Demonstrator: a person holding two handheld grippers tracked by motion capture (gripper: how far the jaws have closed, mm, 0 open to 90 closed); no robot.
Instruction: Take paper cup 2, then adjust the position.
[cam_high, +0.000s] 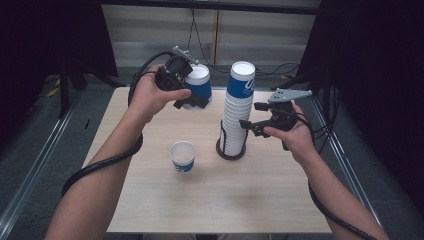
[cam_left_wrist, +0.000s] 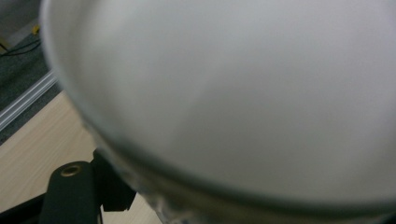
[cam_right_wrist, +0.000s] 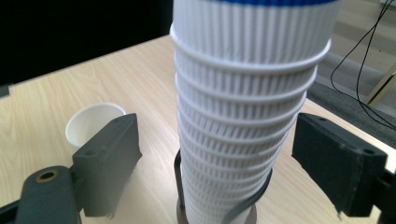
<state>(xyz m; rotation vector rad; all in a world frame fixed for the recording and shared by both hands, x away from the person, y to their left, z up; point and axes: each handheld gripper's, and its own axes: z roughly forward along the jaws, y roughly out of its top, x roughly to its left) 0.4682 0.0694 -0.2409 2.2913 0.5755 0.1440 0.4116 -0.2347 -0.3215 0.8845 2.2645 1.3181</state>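
Observation:
My left gripper (cam_high: 195, 97) holds a blue and white paper cup (cam_high: 199, 84) in the air over the table's far left part, shut on its wall. In the left gripper view the cup's white inside (cam_left_wrist: 243, 93) is very close, beside one black finger (cam_left_wrist: 70, 191). A tall stack of white ribbed cups (cam_high: 238, 107) with a blue one on top stands in a dark ring holder (cam_high: 231, 151). My right gripper (cam_high: 251, 115) is open around the stack (cam_right_wrist: 247, 93), with a gap at each pad (cam_right_wrist: 109, 154).
A single cup (cam_high: 182, 156) stands upright with its mouth up on the wooden table (cam_high: 150, 200), left of the holder; it also appears in the right gripper view (cam_right_wrist: 91, 122). Cables trail off the table's far edge. Dark floor and rails surround the table.

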